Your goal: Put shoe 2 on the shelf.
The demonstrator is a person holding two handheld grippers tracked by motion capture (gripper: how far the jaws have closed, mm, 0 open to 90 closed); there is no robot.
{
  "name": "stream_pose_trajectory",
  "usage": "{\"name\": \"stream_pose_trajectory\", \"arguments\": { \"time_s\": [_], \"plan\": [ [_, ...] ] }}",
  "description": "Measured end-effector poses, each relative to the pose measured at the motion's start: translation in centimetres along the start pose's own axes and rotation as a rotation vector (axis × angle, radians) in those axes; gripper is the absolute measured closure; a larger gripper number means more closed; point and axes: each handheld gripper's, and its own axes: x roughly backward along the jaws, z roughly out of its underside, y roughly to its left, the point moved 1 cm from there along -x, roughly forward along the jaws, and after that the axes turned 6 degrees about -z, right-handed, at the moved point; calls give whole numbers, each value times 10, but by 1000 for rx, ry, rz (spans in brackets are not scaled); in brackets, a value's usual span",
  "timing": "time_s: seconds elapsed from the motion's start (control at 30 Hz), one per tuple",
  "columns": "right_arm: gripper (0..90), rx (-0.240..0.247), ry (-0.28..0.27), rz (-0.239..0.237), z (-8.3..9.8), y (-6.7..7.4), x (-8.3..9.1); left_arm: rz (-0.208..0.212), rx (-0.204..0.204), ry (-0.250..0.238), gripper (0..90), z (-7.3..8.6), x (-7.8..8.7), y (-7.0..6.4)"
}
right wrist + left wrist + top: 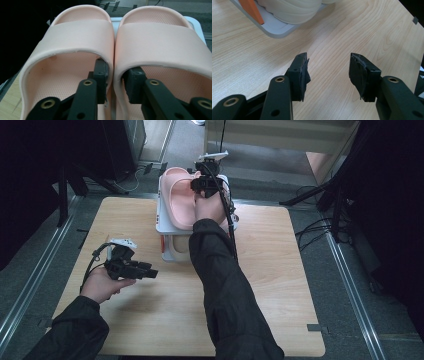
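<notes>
Two pink slippers (177, 195) lie side by side on top of a white two-level rack (161, 220) at the table's far middle. In the right gripper view, the left slipper (80, 35) and the right slipper (160, 37) touch along their inner walls. My right gripper (115, 72) has one jaw inside each slipper and is shut on those two adjoining walls; in the high view that right gripper (204, 184) sits over the slippers. My left gripper (150, 272) hovers low over the table at the left, open (328, 67), with nothing between its jaws.
A cream shoe (292, 10) and an orange piece (252, 10) rest on the rack's grey bottom shelf (274, 28). The wooden table (275, 270) has bare surface to the right and front. Dark stands and cables (320, 225) lie on the floor around it.
</notes>
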Motion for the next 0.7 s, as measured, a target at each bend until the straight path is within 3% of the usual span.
{"name": "stream_pose_trajectory", "arguments": {
  "time_s": [0.2, 0.4, 0.7],
  "plan": [
    [625, 3, -5, -66, 3, -4, 1, -2, -3, 5, 492, 1, 0, 0],
    [565, 5, -9, -100, 5, -7, 7, -7, -1, 5, 488, 1, 0, 0],
    [544, 16, -12, -146, 10, -9, 16, -15, 0, 2, 478, 2, 1, 1]
  ]
}}
